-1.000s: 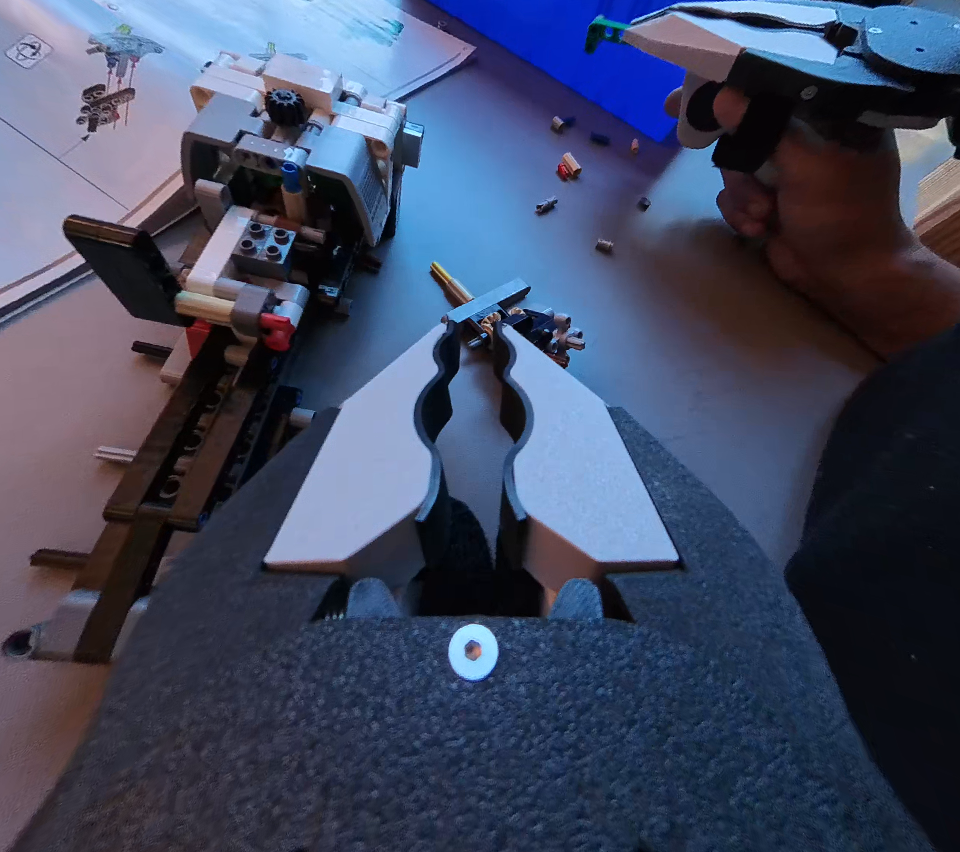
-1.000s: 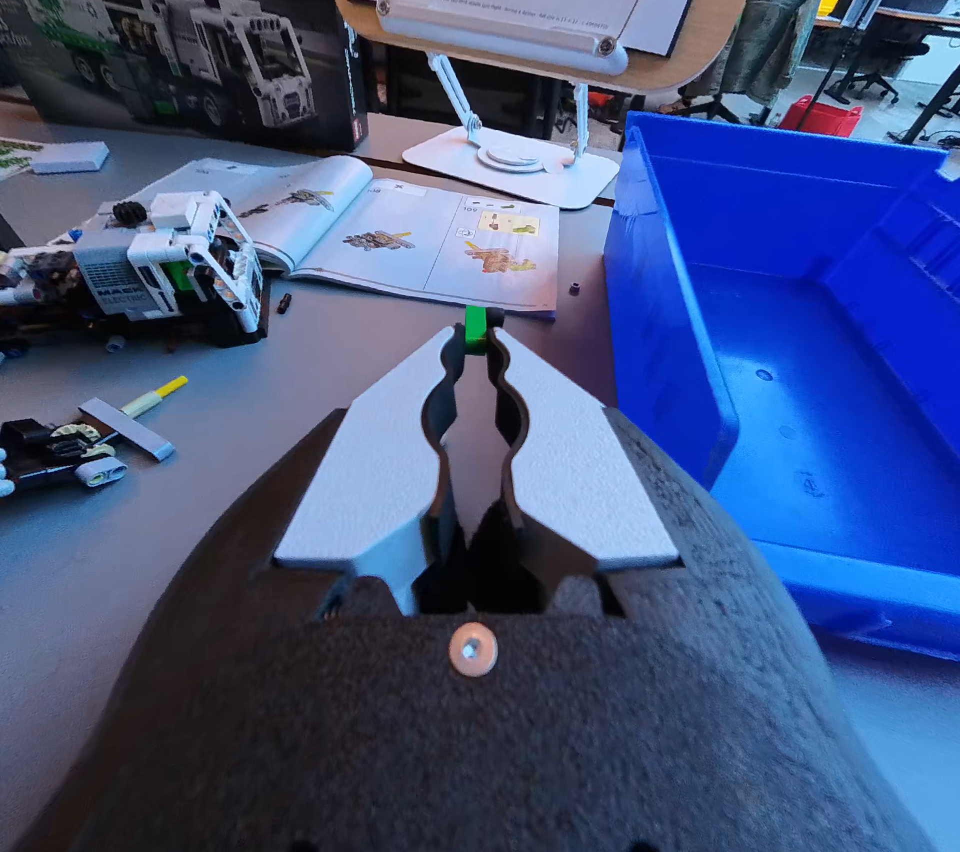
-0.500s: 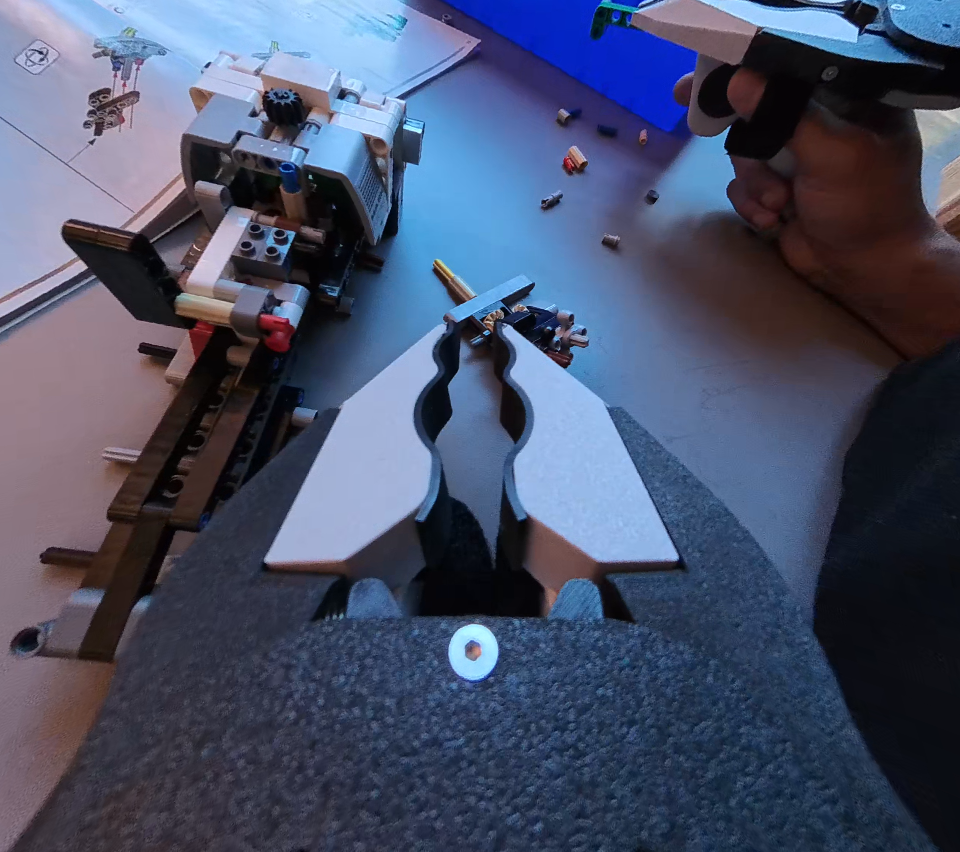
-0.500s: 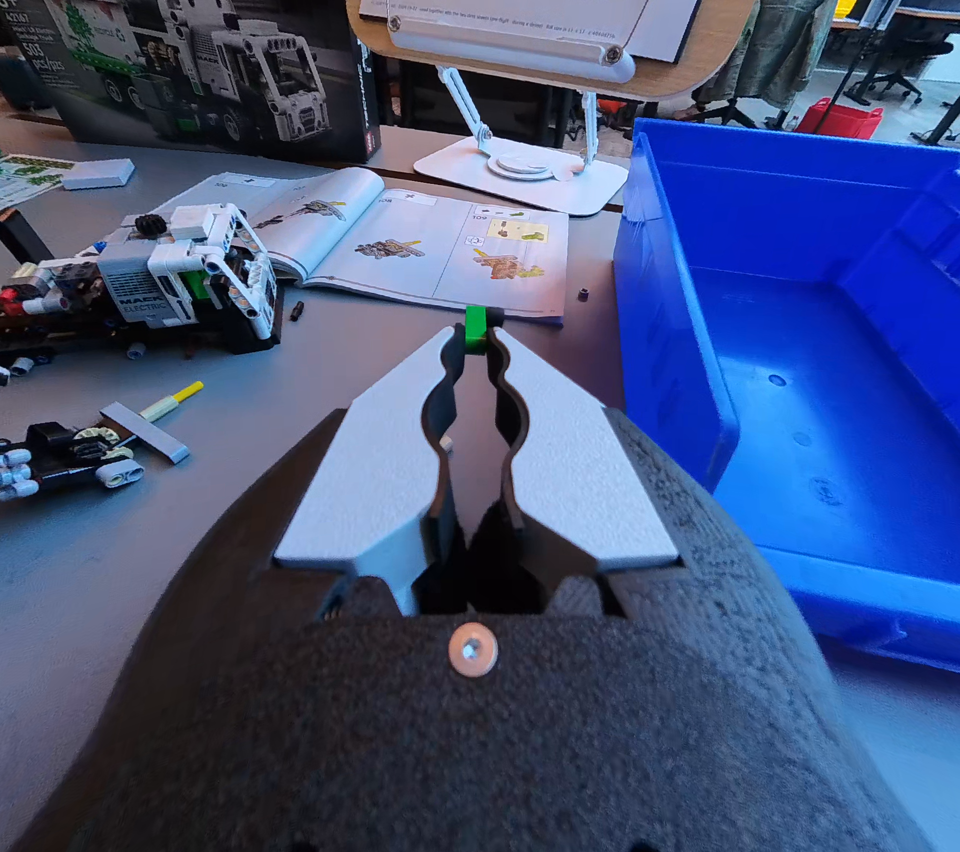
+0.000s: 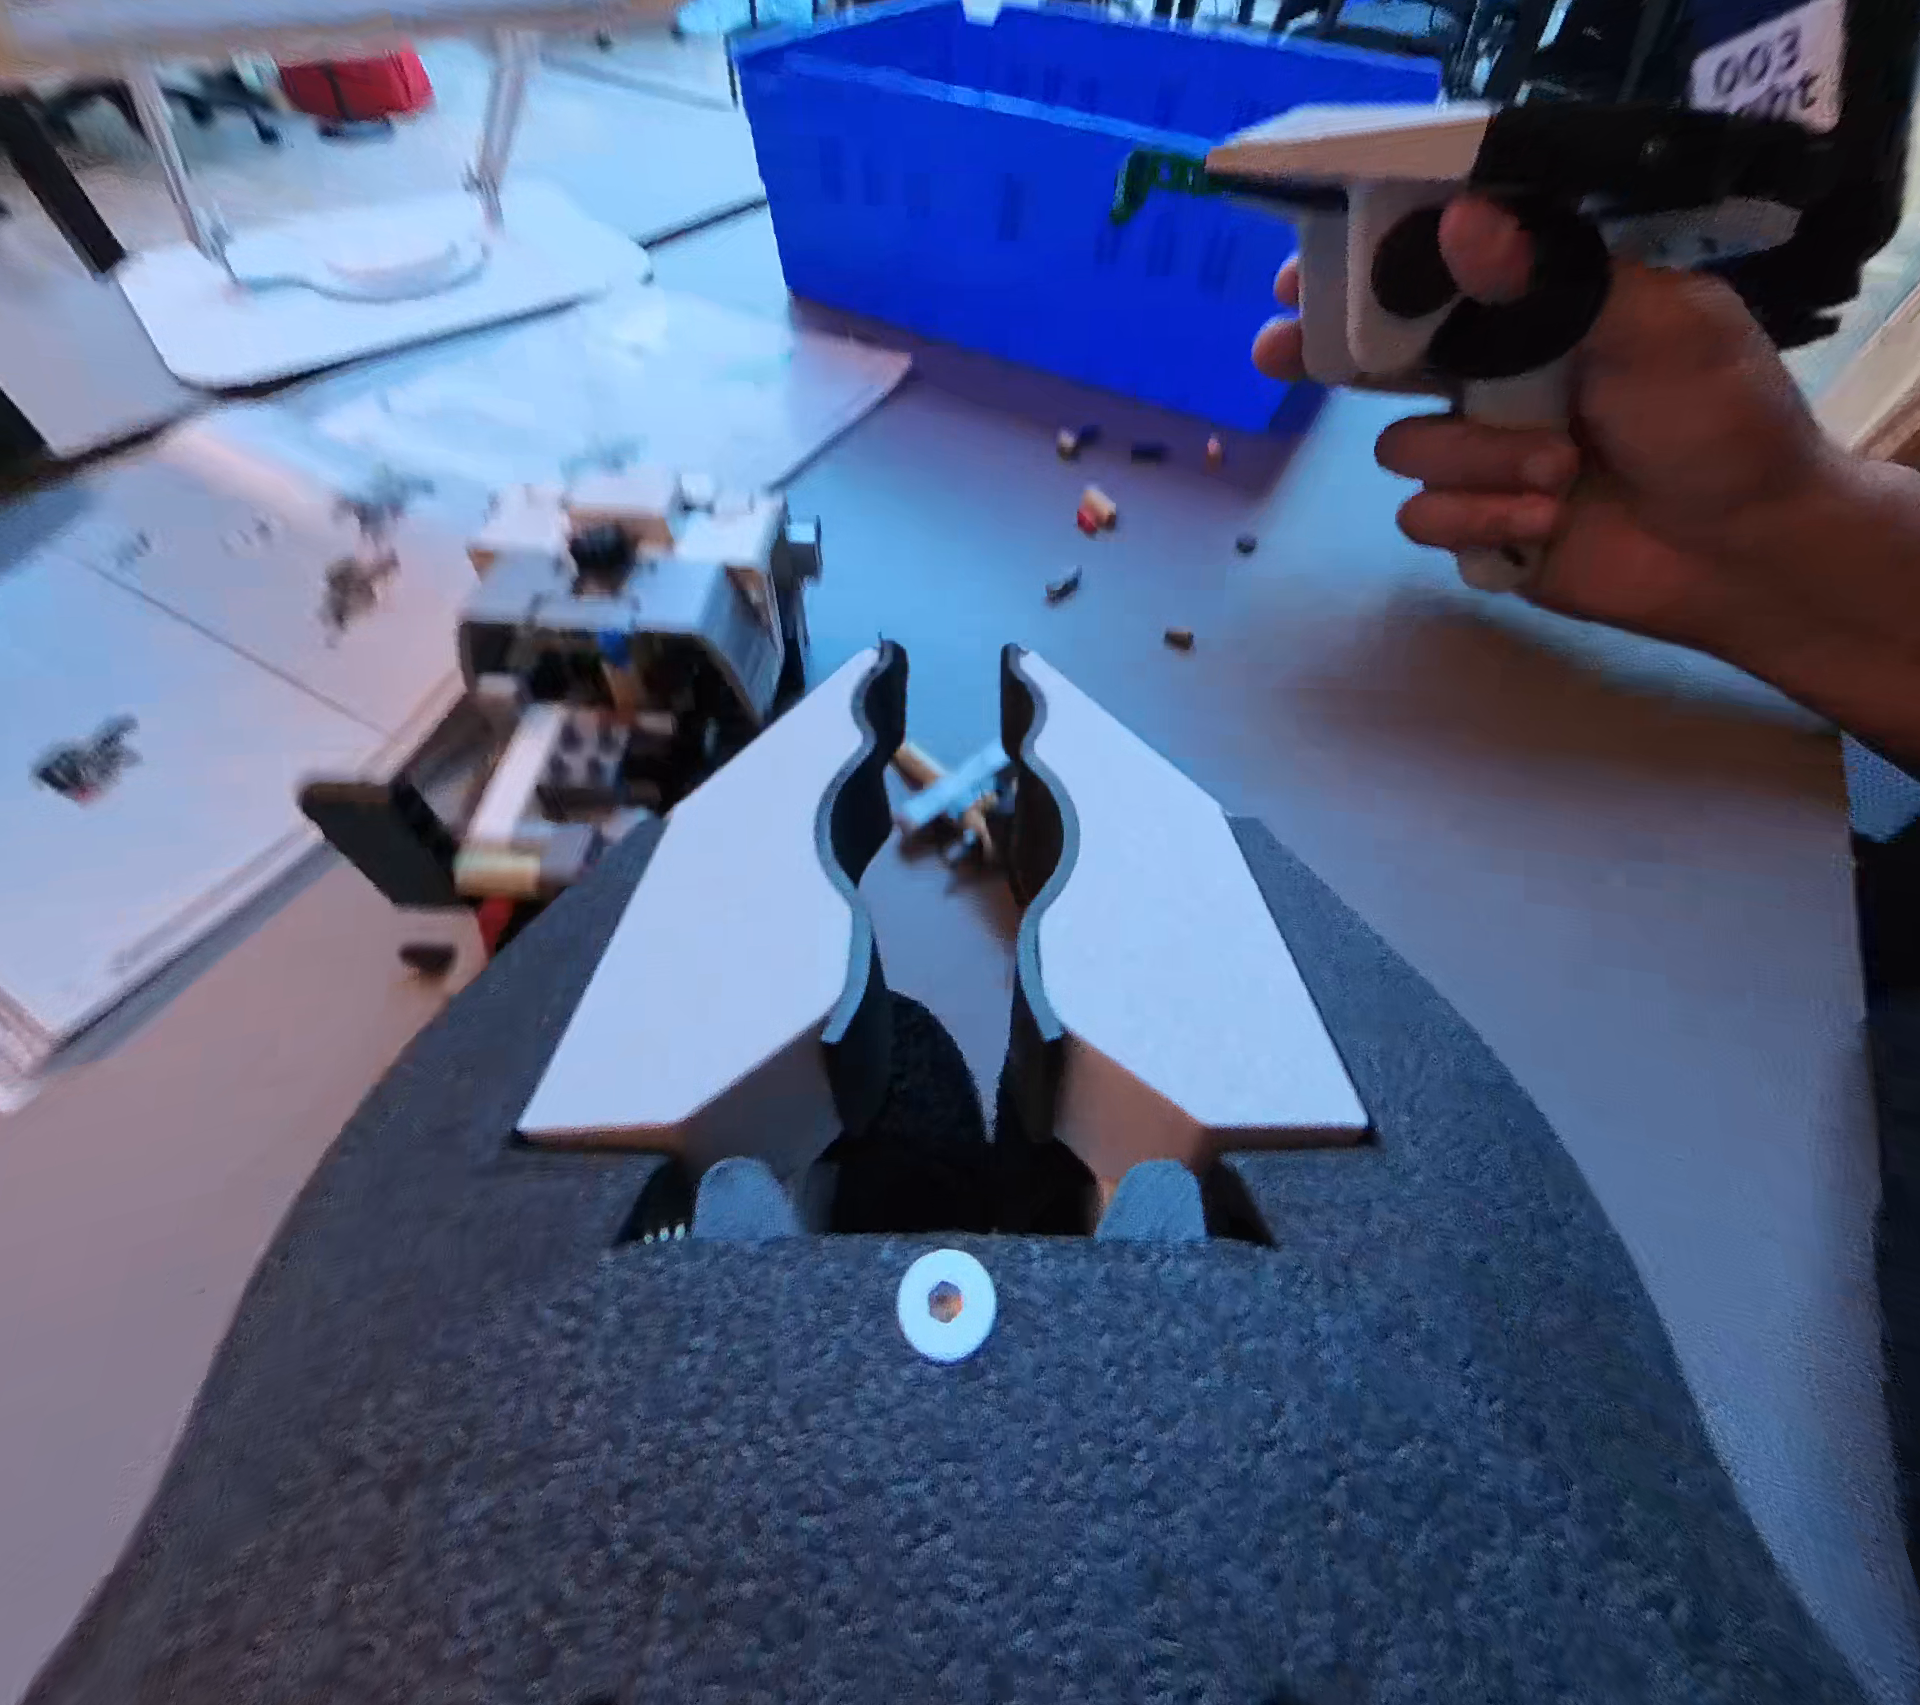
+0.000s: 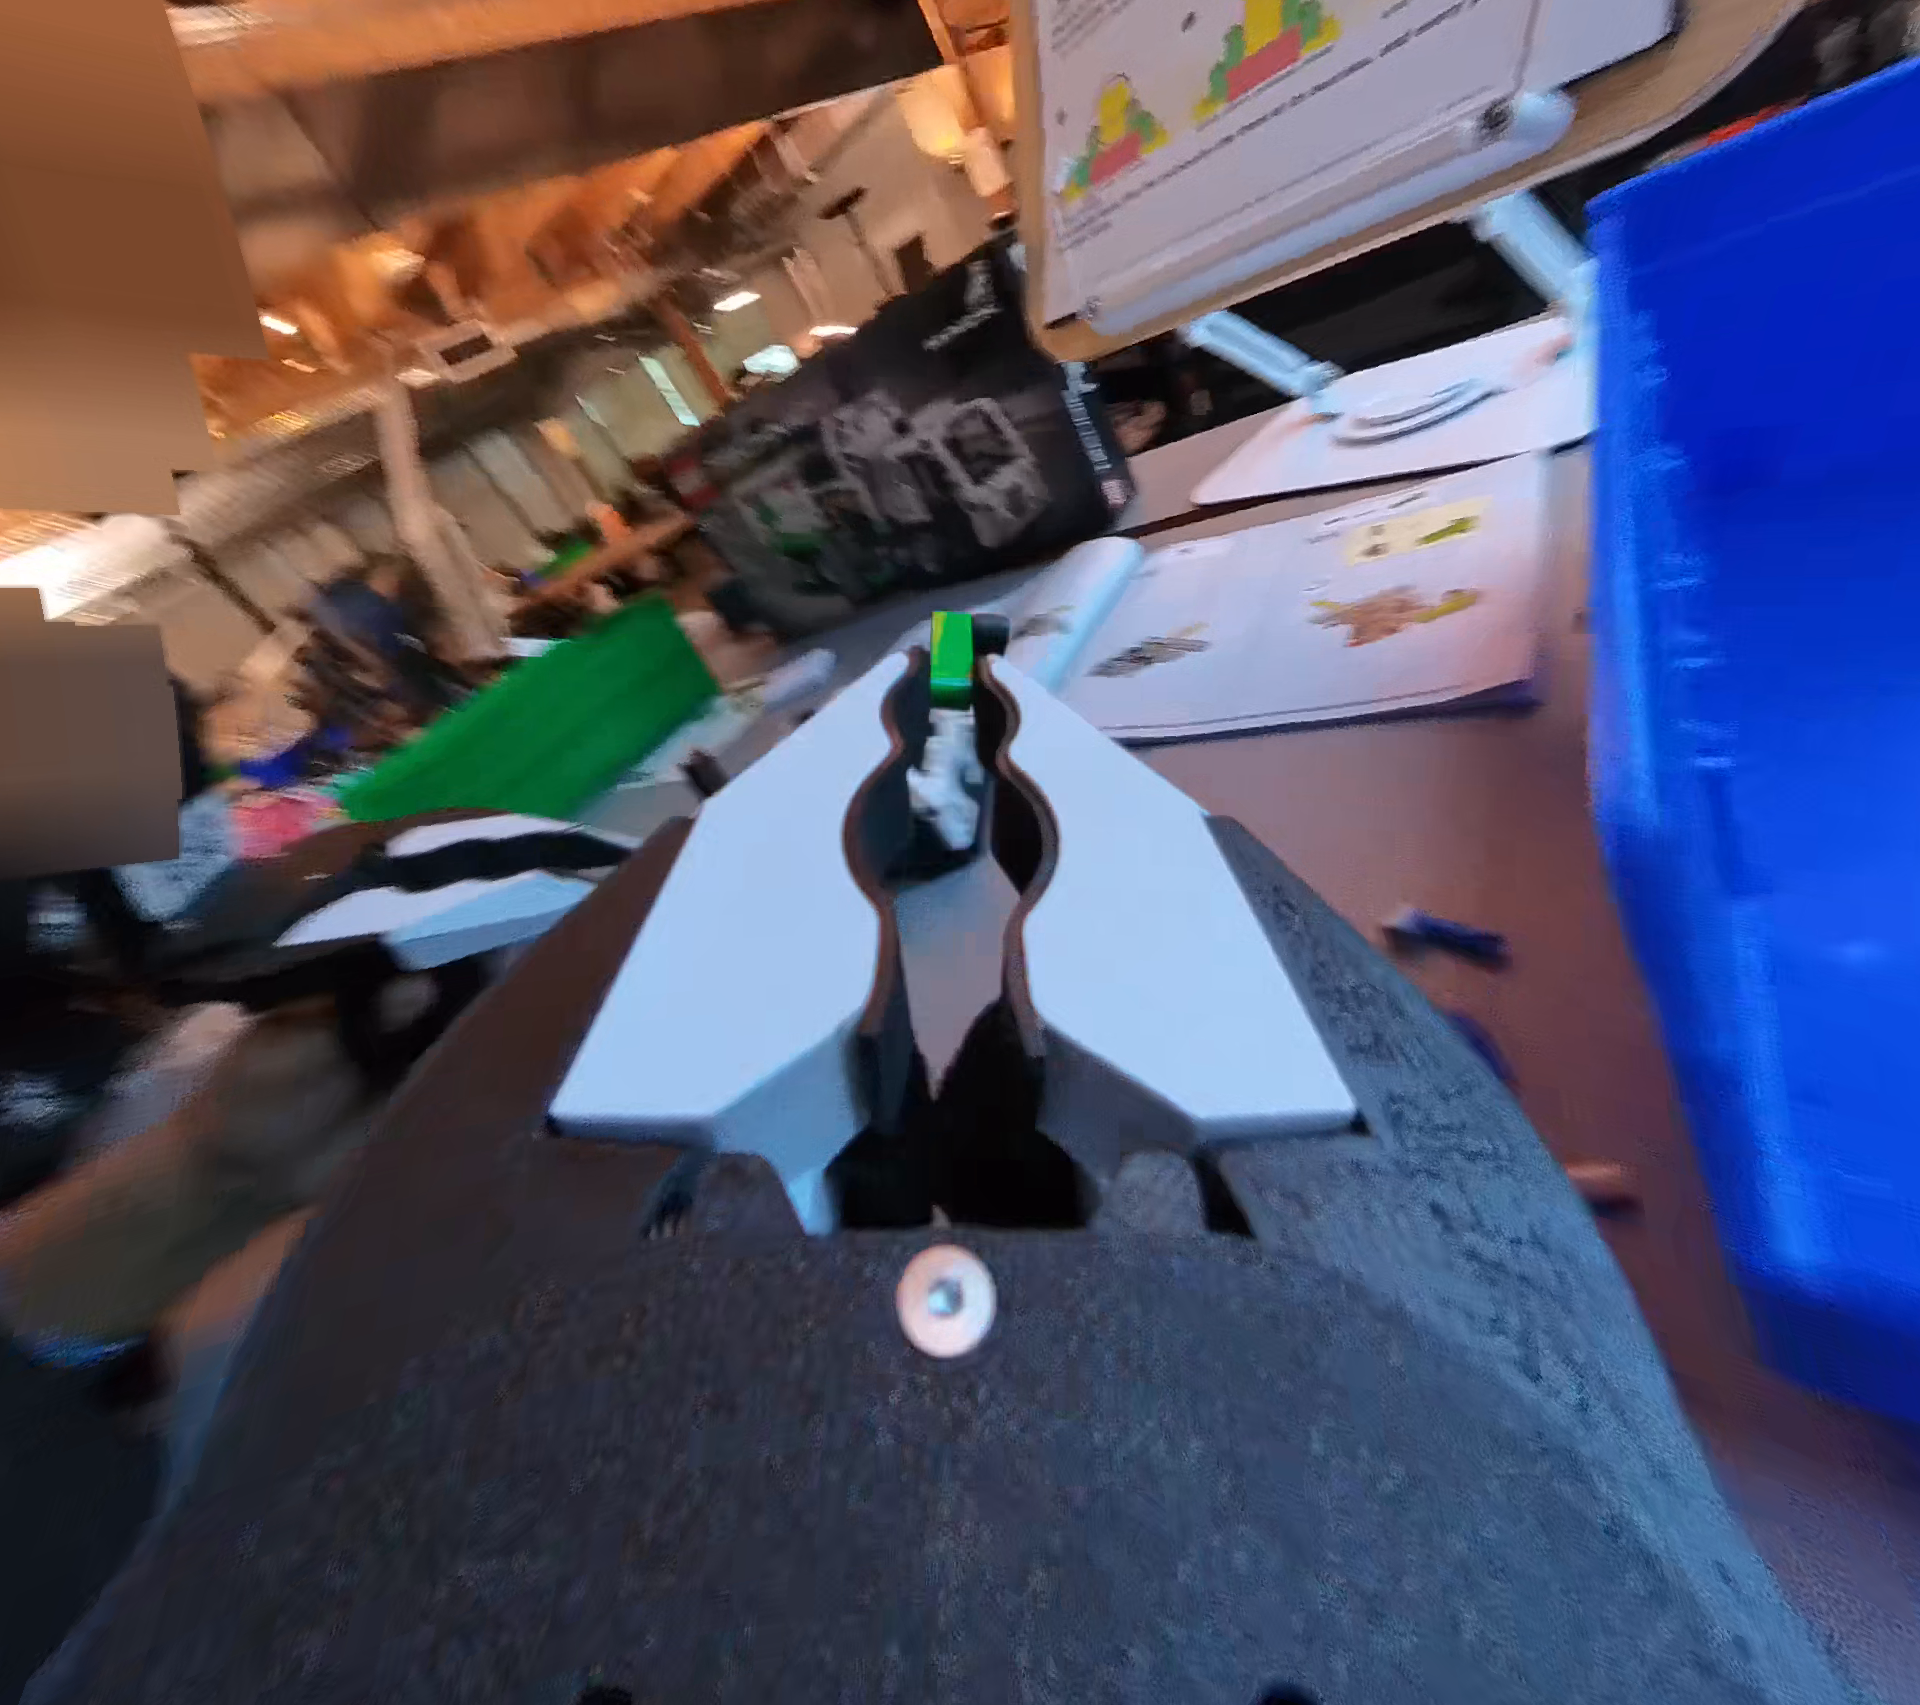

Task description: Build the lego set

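My left gripper (image 5: 948,653) is open and empty, held above the table. A small dark and grey subassembly (image 5: 956,798) lies on the table and shows between its fingers. The partly built white and grey truck (image 5: 623,647) stands just left of it. My right gripper (image 6: 951,668) is shut on a small green piece (image 6: 951,647) and is tilted in the air. In the left wrist view this gripper (image 5: 1210,175) hovers at the upper right, in front of the blue bin, with the green piece (image 5: 1153,180) at its tip. The truck (image 6: 945,793) shows blurred between the right fingers.
A blue bin (image 5: 1039,201) stands at the back right, also in the right wrist view (image 6: 1766,720). The open instruction booklet (image 5: 156,720) lies left of the truck. Several small loose pieces (image 5: 1096,507) lie before the bin. A sheet on a white stand (image 6: 1299,45) and the set's box (image 6: 935,492) stand behind. The gap from one gripper's tips to the other's is roughly 15 cm.
My left gripper has opened, let go of the small subassembly and lifted and tilted up. My right gripper has rolled and swung left with the green piece still in it.
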The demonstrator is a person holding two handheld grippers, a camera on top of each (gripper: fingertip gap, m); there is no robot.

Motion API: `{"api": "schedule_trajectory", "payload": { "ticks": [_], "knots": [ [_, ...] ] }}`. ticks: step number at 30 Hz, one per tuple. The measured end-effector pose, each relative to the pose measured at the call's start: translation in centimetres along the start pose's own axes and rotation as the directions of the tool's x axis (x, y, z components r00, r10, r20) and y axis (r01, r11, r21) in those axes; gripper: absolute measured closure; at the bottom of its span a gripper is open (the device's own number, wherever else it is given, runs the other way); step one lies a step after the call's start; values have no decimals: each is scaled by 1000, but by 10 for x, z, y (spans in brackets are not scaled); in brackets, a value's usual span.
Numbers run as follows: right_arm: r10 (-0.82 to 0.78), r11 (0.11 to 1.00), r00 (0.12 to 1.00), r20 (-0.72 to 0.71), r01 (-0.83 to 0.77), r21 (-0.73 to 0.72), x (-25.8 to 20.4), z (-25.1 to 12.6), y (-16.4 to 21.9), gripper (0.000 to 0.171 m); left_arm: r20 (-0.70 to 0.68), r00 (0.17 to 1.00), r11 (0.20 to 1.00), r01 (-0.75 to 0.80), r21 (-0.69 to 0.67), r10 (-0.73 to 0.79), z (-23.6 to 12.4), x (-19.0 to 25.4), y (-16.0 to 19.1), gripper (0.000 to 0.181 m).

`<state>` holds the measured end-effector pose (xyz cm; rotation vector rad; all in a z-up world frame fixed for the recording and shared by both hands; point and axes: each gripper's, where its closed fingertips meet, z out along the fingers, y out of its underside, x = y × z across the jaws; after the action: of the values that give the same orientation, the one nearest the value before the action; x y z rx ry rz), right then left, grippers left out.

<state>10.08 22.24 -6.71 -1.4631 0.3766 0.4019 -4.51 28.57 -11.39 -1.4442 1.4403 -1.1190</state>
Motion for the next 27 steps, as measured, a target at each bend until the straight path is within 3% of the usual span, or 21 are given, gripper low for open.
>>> {"api": "schedule_trajectory", "payload": {
  "ticks": [4, 9, 16, 21, 27],
  "knots": [
    [207, 978, 962, 176, -203, -40, -35, 3, -2, 165, -44, 995, 995, -93, 36, 94, 13, 15, -40, 162],
    [133, 986, 970, 203, -108, -130, -73, 6, 18, 164, -45, 977, 976, -203, 84, 207, 31, 38, -69, 162],
    [70, 986, 977, 199, -37, -165, -97, -2, 29, 165, -25, 983, 969, -175, 172, 182, 25, 44, -78, 181],
    [88, 983, 980, 177, -57, -173, -90, -4, 32, 165, -63, 978, 970, -190, 149, 201, 22, 50, -73, 173],
    [211, 973, 938, 273, -175, -150, -99, -7, 20, 165, -65, 971, 972, -226, 64, 230, 30, 52, -58, 166]
  ]
}}
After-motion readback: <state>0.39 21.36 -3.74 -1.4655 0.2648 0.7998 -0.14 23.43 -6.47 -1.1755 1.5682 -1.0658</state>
